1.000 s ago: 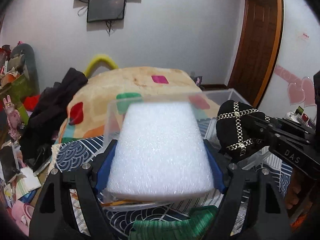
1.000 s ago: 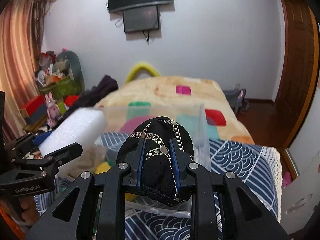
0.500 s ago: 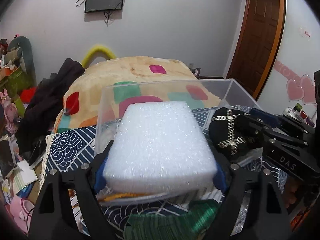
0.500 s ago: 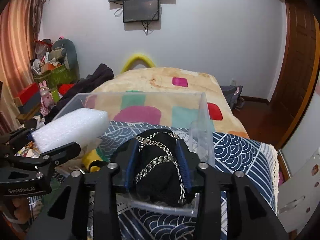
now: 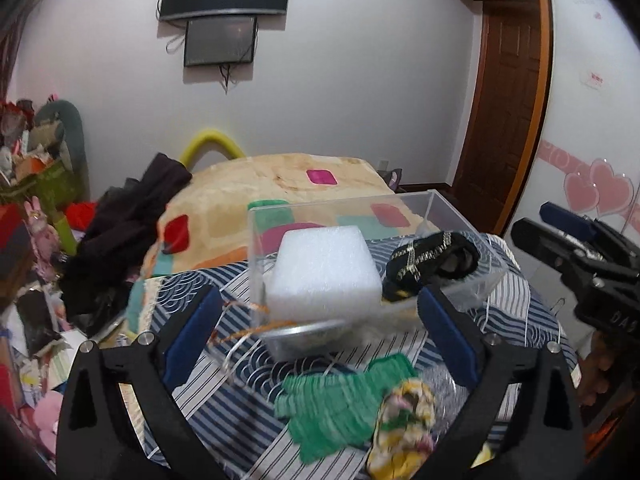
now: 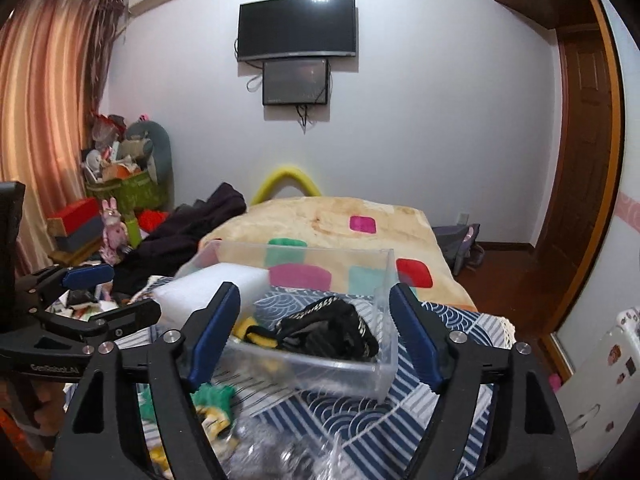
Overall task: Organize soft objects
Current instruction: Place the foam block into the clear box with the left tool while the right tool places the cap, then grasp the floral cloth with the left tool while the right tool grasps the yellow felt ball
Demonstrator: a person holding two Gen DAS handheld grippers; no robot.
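A: Two soft things sit in the clear box (image 5: 460,216). Can you see them?

B: Yes. One is a white foam block (image 5: 324,276). It fills the left part of the box. The other is a black cloth (image 5: 432,260) with gold chains on it. It lies in the right part, just beside the foam.

A: What is the left gripper (image 5: 320,336) doing?

B: It is wide apart and holds nothing. Its blue pads (image 5: 192,332) stand on each side of the box, near the front of it.

A: And the right gripper (image 6: 316,328)?

B: That one is wide too, with nothing in it. The black cloth (image 6: 332,332) shows between its fingers, but it lies down in the box (image 6: 384,280) and the pads do not touch it.

A: What is under the box?

B: A blue and white cloth (image 5: 208,380) with waves and stripes. It covers the surface.

A: Is anything else on it?

B: A green knit thing (image 5: 332,404) lies in front of the box. A small flowered thing (image 5: 404,424) in yellow and white lies just beside it, touching its right edge. Both look a bit blurry.

A: What is behind the box?

B: A bed with a tan blanket (image 6: 332,216) that has bright squares on it.
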